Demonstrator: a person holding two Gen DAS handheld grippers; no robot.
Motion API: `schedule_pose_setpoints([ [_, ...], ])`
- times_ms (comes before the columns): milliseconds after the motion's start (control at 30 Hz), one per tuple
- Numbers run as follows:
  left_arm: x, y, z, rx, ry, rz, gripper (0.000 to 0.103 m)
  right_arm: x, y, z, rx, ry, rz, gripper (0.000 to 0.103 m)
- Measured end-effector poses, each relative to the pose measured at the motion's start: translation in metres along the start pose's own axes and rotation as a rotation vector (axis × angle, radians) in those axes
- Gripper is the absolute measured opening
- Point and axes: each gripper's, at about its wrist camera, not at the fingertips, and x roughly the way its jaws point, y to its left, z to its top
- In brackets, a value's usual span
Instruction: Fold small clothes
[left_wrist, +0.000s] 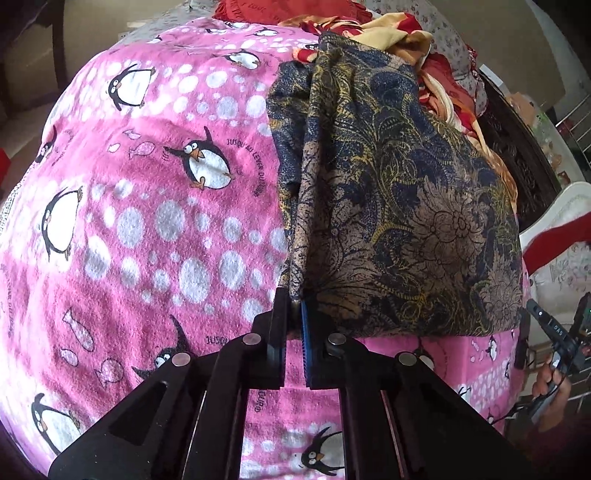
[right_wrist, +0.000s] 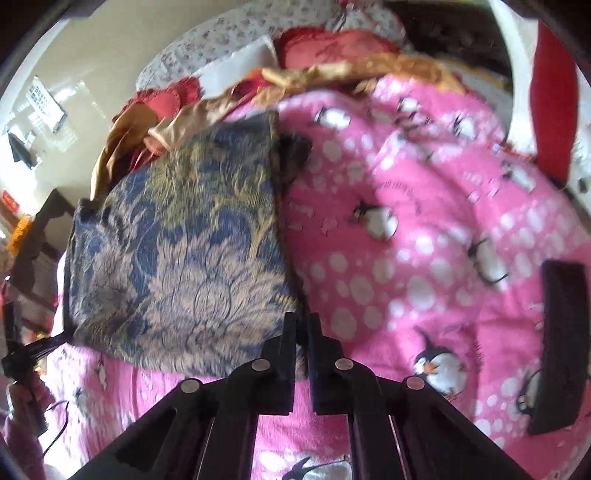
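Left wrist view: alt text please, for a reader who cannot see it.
The left gripper is shut on a corner of the navy-and-gold floral garment, which lies on a pink penguin blanket. A pile of red and yellow clothes sits behind it.

Open passage: wide bare stretch of pink penguin blanket (left_wrist: 140, 206) beside the patterned cloth (left_wrist: 399, 206). Obstacles: heap of red and gold clothes (left_wrist: 373, 33) bunched against the cloth's far edge; dark flat object (right_wrist: 561, 347) lying on the blanket, well apart from the cloth.
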Motion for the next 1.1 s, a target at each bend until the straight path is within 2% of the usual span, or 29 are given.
schedule_pose_setpoints([
  [33, -0.004, -0.003, 0.003, 0.01, -0.01, 0.022, 0.005, -0.006, 0.004, 0.004, -0.009, -0.032, -0.023, 0.03],
  [100, -0.013, -0.005, 0.009, 0.035, -0.038, 0.039, 0.006, -0.023, 0.019, 0.014, -0.034, -0.122, -0.014, 0.048],
  [167, -0.017, -0.008, 0.014, 0.035, -0.065, 0.031, 0.019, -0.03, 0.046, 0.027, -0.093, -0.175, 0.043, 0.048],
  [233, -0.017, -0.014, 0.02, 0.026, -0.096, 0.028, 0.04, -0.02, 0.082, 0.038, -0.187, -0.163, 0.083, 0.048],
  [267, -0.015, -0.018, 0.023, 0.027, -0.115, 0.037, 0.043, -0.011, 0.104, 0.043, -0.24, -0.162, 0.103, 0.048],
  [400, -0.003, -0.036, 0.036, 0.055, -0.151, 0.094, 0.044, 0.033, 0.174, 0.056, -0.421, -0.153, 0.164, 0.048],
  [500, 0.017, -0.043, 0.046, 0.101, -0.142, 0.165, 0.044, 0.077, 0.213, 0.074, -0.487, -0.084, 0.195, 0.048],
  [567, 0.032, -0.043, 0.053, 0.122, -0.115, 0.231, 0.044, 0.105, 0.226, 0.086, -0.508, -0.065, 0.143, 0.047],
  [633, 0.04, -0.039, 0.058, 0.118, -0.098, 0.223, 0.044, 0.126, 0.225, 0.102, -0.478, -0.087, 0.026, 0.046],
  [700, 0.04, -0.035, 0.062, 0.1, -0.097, 0.207, 0.044, 0.141, 0.213, 0.119, -0.393, -0.068, 0.03, 0.044],
  [800, 0.035, -0.034, 0.065, 0.11, -0.129, 0.224, 0.046, 0.133, 0.211, 0.128, -0.376, -0.075, 0.043, 0.043],
  [833, 0.035, -0.034, 0.066, 0.109, -0.138, 0.234, 0.052, 0.125, 0.215, 0.127, -0.389, -0.09, 0.048, 0.043],
  [900, 0.038, -0.031, 0.065, 0.091, -0.137, 0.233, 0.056, 0.112, 0.226, 0.12, -0.407, -0.109, 0.13, 0.043],
  [1033, 0.043, -0.026, 0.06, 0.035, -0.125, 0.199, 0.056, 0.11, 0.27, 0.105, -0.501, -0.088, 0.246, 0.043],
  [1100, 0.04, -0.026, 0.057, 0.029, -0.127, 0.201, 0.056, 0.119, 0.299, 0.096, -0.579, -0.097, 0.232, 0.043],
])
